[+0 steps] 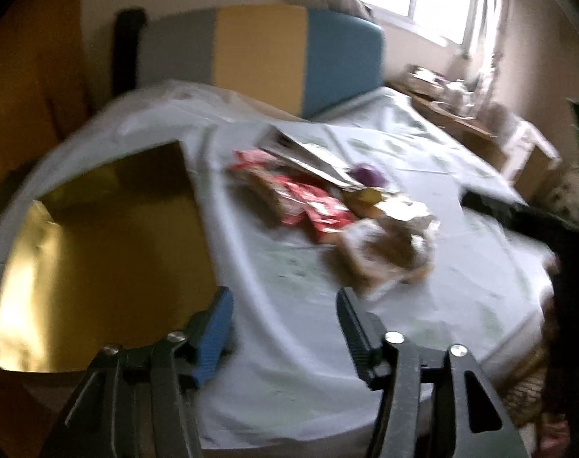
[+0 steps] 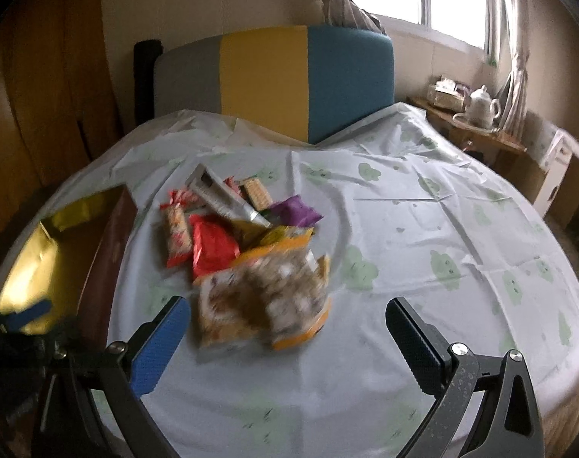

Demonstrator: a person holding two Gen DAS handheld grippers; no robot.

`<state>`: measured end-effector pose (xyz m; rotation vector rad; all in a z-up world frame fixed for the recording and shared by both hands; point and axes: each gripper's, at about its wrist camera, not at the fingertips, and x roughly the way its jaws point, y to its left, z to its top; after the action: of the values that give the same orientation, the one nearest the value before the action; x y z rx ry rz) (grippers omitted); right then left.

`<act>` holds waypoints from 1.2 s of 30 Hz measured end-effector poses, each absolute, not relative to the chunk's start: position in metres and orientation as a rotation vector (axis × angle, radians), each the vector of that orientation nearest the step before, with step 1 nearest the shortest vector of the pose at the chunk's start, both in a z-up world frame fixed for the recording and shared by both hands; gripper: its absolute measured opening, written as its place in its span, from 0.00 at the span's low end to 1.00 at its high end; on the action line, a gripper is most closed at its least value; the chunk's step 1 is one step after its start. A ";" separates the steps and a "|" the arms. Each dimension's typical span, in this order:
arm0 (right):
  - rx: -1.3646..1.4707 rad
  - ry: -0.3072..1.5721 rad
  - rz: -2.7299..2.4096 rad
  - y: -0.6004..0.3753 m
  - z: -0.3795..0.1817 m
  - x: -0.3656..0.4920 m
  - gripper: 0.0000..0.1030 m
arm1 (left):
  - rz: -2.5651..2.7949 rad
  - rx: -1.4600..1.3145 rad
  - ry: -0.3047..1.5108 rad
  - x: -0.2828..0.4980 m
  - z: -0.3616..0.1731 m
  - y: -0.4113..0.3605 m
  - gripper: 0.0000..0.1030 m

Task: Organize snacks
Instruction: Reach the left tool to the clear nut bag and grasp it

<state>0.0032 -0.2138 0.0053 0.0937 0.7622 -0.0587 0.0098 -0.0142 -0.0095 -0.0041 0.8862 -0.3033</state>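
Gold-lined box [image 2: 34,252], one; purple packet [image 2: 295,212], one; both grippers' fingers released

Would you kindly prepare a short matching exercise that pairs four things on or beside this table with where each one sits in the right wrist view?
Things:
1. small purple snack packet
2. gold-lined open cardboard box
3. white ceramic teapot
4. large orange and brown snack bag

Places:
A. on the wooden side table under the window
B. at the left edge of the table
C. nearest the right gripper, at the front of the pile
D. at the far right side of the pile

Pairs: 1-D, 2-B, 3-A, 4-C
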 end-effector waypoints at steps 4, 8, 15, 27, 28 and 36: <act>0.130 0.844 -0.062 -0.268 0.016 0.042 1.00 | -0.363 0.033 0.934 0.020 -0.014 -0.032 0.59; 0.167 0.893 -0.112 -0.322 0.007 0.074 1.00 | -0.412 0.084 0.979 0.033 -0.019 -0.048 0.57; 0.408 0.949 -0.154 -0.370 -0.019 0.086 1.00 | -0.510 0.051 1.044 0.063 -0.020 -0.086 0.57; 0.383 0.909 -0.131 -0.364 -0.013 0.082 1.00 | -0.468 0.026 1.077 0.112 -0.042 -0.179 0.76; 0.390 0.906 -0.126 -0.364 -0.013 0.082 1.00 | -0.452 0.037 1.082 0.115 -0.044 -0.183 0.76; 0.372 0.892 -0.118 -0.362 -0.009 0.083 1.00 | -0.411 0.088 1.090 0.124 -0.055 -0.186 0.57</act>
<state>0.0828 -0.3616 -0.0088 0.3719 0.8921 -0.1181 0.1236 -0.1863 -0.0555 0.0877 1.0898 -0.4107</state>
